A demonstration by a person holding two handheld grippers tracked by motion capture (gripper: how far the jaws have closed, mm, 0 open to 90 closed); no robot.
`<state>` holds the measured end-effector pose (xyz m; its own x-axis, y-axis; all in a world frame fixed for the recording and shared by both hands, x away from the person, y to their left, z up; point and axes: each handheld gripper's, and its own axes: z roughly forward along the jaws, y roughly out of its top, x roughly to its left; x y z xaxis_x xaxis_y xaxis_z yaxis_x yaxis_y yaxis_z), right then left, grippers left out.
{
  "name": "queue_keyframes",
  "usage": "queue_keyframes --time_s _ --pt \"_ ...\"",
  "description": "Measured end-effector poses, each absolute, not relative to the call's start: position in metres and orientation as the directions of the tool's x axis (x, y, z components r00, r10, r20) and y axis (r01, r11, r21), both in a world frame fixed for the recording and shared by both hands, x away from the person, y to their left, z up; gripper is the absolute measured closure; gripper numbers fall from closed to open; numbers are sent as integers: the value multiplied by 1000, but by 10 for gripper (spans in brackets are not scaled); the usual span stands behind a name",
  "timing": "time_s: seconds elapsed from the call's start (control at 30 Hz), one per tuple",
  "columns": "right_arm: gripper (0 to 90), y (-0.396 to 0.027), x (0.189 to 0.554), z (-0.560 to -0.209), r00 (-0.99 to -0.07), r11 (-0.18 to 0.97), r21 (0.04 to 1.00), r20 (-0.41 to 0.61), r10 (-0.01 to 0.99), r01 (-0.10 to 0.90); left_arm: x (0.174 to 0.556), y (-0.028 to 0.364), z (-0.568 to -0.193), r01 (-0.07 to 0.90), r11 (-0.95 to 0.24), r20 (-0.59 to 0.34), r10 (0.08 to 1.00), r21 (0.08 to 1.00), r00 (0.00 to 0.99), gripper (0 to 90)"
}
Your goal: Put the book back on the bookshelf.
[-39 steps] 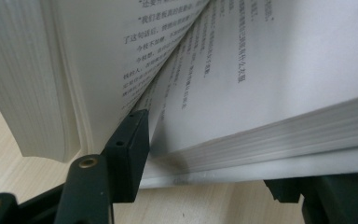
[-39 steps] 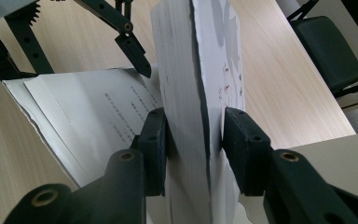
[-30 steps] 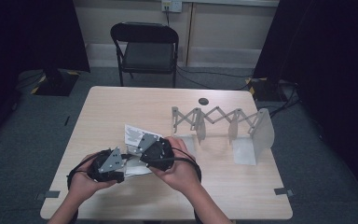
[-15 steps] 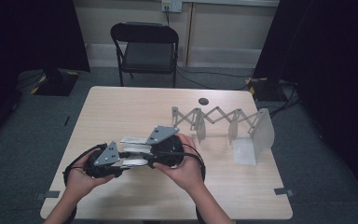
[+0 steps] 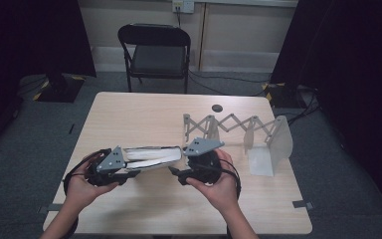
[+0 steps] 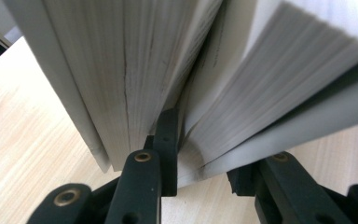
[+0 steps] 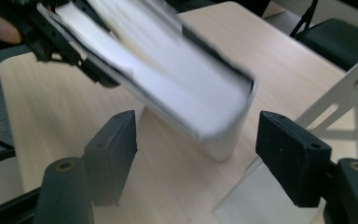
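The worktop [image 5: 129,114] is the biggest thing here, pale wood, with a black folding chair [image 5: 155,55] past its far edge at 12 o'clock. On the worktop at about 3 o'clock from my hands stands a grey zig-zag rack [image 5: 238,130] that can stretch, with a see-through sheet at its end. A small dark round spot [image 5: 217,107] lies near the far edge. The book [image 5: 151,156] is in the air just over the worktop, between my two tools, lying on its side. My left tool [image 5: 129,169] is clenched on one end of the book; in the left gripper view one jaw is slid in between the pages [image 6: 135,74] and the other sits under the cover, and it has just been squeezing tighter. My right tool [image 5: 176,172] has let go; its jaws have just been opening, and in the right gripper view the book's spine end [image 7: 214,126] hangs between them without touching. I think the book is fairly heavy and floppy. The pages fan out and could slip or bend, so it is best to grab it near the spine, around both covers. The rack stands close at my right, so I could bump it.
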<state>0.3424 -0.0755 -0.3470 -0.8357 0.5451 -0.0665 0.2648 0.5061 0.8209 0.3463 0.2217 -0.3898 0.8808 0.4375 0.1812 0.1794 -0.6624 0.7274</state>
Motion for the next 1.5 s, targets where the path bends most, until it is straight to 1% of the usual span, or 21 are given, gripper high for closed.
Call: queue_keyframes --time_s 0.17,0.47,0.6,0.67,0.73,0.77,0.87,1.07,1.1,1.17,1.37,1.5 --pt "287 -86 340 -375 -826 515 800 -45 562 307 344 222 -387 180 -674 179 426 717 887 702" --pt "265 -95 336 -436 -815 520 751 41 578 407 340 225 -382 204 -675 134 413 709 901 709" --pt "249 -95 333 -458 -809 519 730 78 583 445 339 227 -378 208 -687 130 406 696 905 720" --pt "222 -95 332 -468 -810 537 713 75 582 451 339 227 -376 207 -693 134 404 691 905 734" --pt "220 -95 332 -470 -811 543 708 72 581 452 339 228 -374 215 -696 130 407 685 904 739" --pt "211 -94 333 -474 -807 547 699 74 586 461 339 228 -374 218 -695 126 408 685 904 747" --pt "181 -93 332 -481 -821 572 688 63 567 447 340 231 -373 225 -689 116 412 689 904 763" --pt "163 -90 332 -489 -824 589 671 58 564 450 340 232 -372 221 -690 117 408 689 905 765" --pt "142 -88 331 -491 -830 598 670 48 556 439 340 232 -372 221 -692 117 406 687 907 765" --pt "143 -87 330 -491 -831 604 667 39 555 435 341 232 -372 227 -685 105 407 692 908 765" --pt "124 -86 327 -495 -832 604 687 5 554 405 339 237 -371 245 -682 75 403 689 912 769" --pt "124 -87 325 -497 -828 585 705 5 560 400 336 238 -371 237 -683 79 397 691 914 769"
